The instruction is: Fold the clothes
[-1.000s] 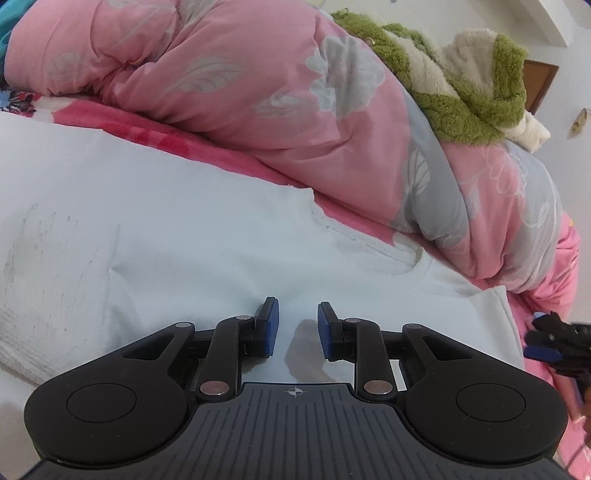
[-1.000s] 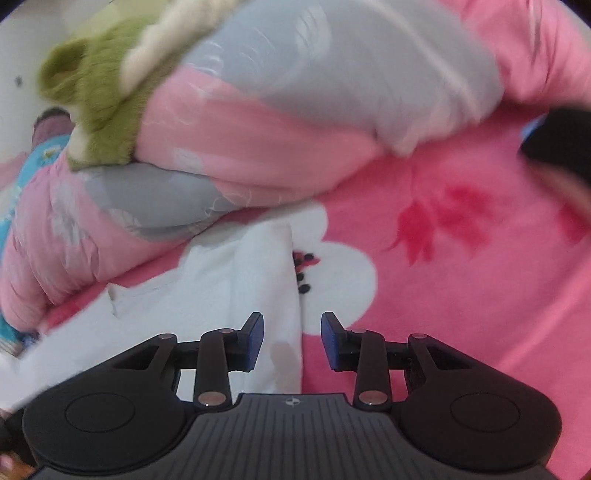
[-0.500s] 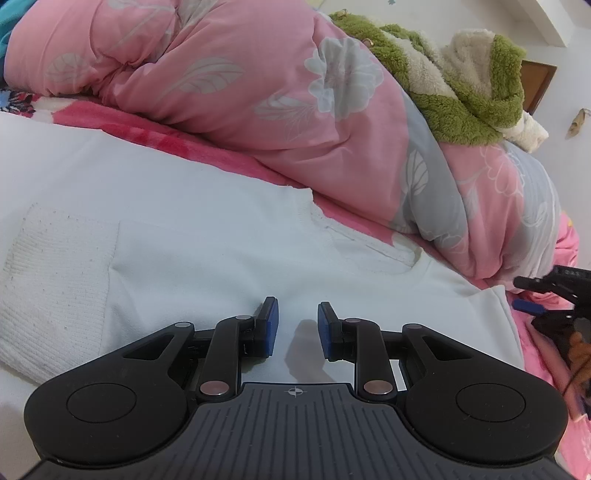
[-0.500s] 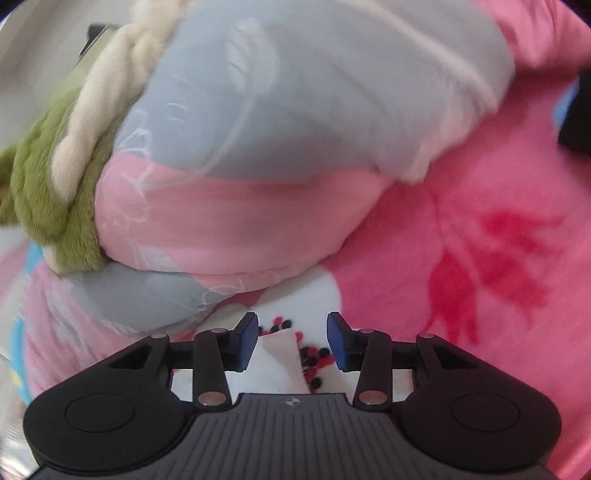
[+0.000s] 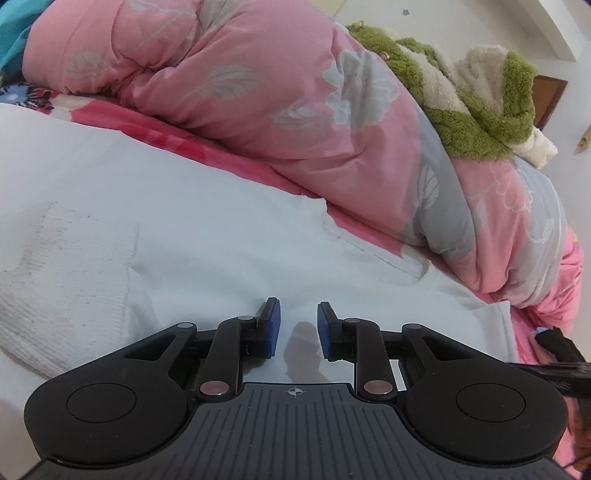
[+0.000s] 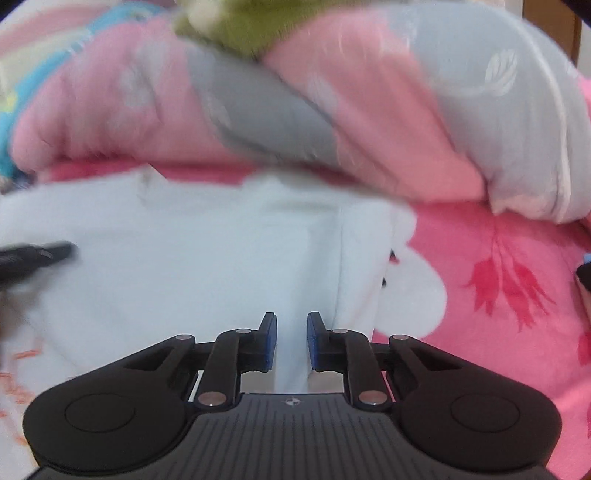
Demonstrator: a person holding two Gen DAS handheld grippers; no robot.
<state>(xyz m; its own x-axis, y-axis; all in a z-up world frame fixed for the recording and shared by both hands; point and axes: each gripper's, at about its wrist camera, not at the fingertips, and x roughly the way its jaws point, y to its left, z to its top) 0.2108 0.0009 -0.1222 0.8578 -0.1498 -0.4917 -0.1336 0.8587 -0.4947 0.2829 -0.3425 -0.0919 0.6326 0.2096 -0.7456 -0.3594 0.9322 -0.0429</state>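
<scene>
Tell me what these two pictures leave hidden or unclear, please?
- White shirt: the left view's bottom and left edges, plus the tongs' black body, cut off its lower part.
- Shirt fabric under the right tongs: whether the pads pinch it, their body hides.
- Quilt and green fleece in the right view: smeared by motion blur.
- Pink print at the right view's left edge: blurred, cropped, unreadable.
- Dark object at its right edge: cut off.

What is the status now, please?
Left gripper open over white shirt. Right gripper open, jaws just closing, at shirt's edge. Quilt beside, not blocking.
</scene>
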